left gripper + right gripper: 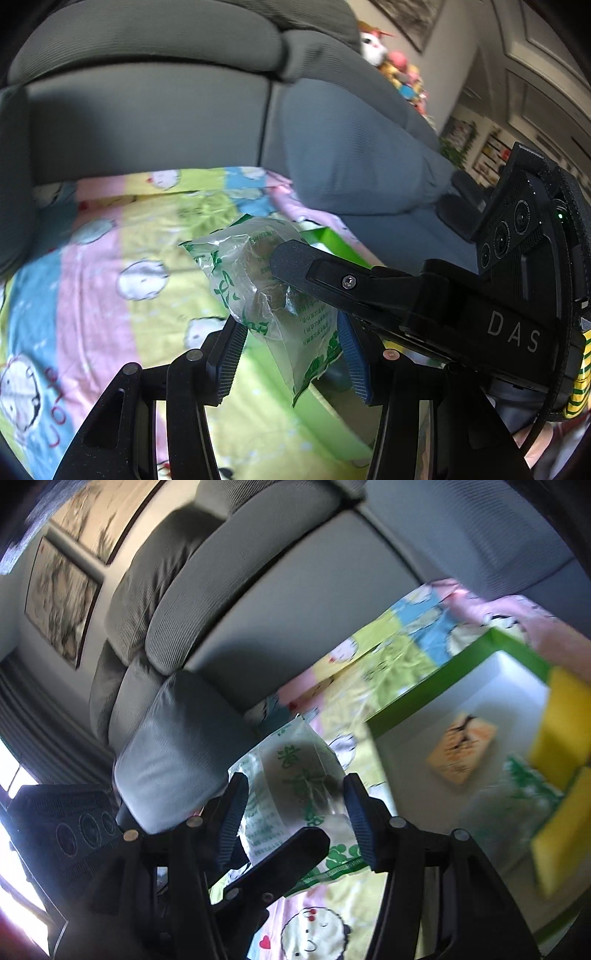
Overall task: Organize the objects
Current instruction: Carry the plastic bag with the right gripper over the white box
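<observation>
A clear plastic packet with green print [266, 288] hangs above the colourful cartoon sheet [96, 266]. My left gripper [291, 354] is open around its lower end; the pads stand apart from it. My right gripper reaches in from the right in the left wrist view, one finger [295, 262] pressed on the packet's upper part. In the right wrist view the packet [295, 786] sits between my right gripper's [295, 816] blue pads, with a left gripper finger [280, 860] crossing below. Whether the right pads pinch it is unclear.
A green-rimmed white box [436, 694] lies on the sheet to the right, holding a small orange-printed packet [461, 753], yellow sponges [565, 723] and another green-printed bag [524, 786]. A grey sofa back [147, 122] rises behind. Stuffed toys [399, 70] sit far right.
</observation>
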